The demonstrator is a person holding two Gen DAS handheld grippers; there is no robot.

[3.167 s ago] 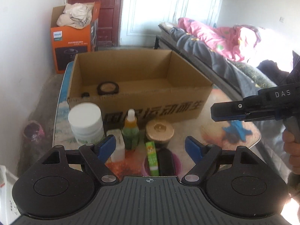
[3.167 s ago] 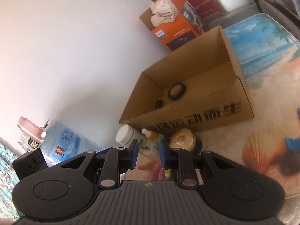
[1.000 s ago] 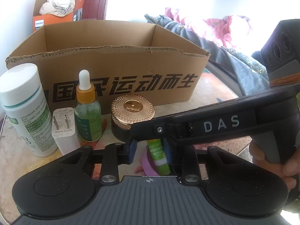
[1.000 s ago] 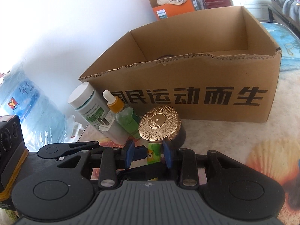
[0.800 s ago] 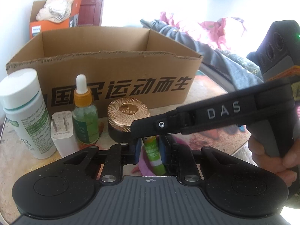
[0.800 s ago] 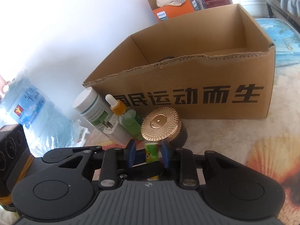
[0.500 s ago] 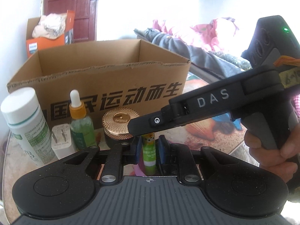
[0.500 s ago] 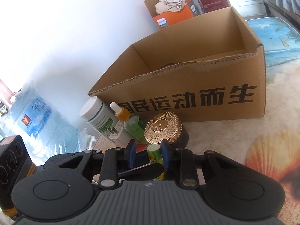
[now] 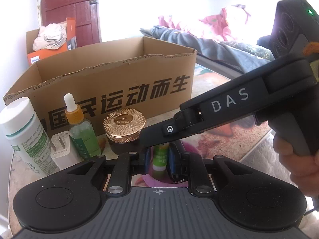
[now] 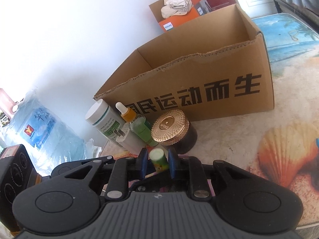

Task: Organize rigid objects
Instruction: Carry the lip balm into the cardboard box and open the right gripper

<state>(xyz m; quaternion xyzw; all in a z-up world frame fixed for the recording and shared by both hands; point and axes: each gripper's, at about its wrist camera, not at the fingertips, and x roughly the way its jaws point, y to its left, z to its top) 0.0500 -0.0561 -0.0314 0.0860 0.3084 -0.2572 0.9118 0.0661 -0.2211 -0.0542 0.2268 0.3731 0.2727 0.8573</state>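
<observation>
Closed on the green tube (image 10: 158,159) near its top: right gripper (image 10: 157,160), blue pads snug at either side, tube upright and slightly tilted. Lower on the same tube, left gripper (image 9: 159,155), narrowed to nearly the tube's width, with a dark sliver beside one pad (image 9: 147,159); cannot tell whether actually gripping. Crossed above the left gripper from the right, the right one slopes down at a slant, one fingertip covering the tube's top in the left wrist view, handle wrapped by the right hand (image 9: 295,159) at the frame edge. Beneath the tube, a pink dish (image 9: 188,147), mostly hidden by the fingers. Just beyond, in a tight row on the table (image 10: 239,139): a dark jar with a gold lid (image 9: 124,123), a dropper bottle (image 9: 81,131) of green liquid with an orange collar, a white plug (image 9: 59,149), a tall white bottle (image 9: 26,131). Right behind the row, an open cardboard box (image 9: 119,75) with black lettering on its front; inner walls bare, floor hidden by the front wall from both views. Farther back, an orange box (image 9: 33,57) stuffed with pale cloth (image 9: 49,37). Off the table's left edge, a blue water jug (image 10: 39,129).
</observation>
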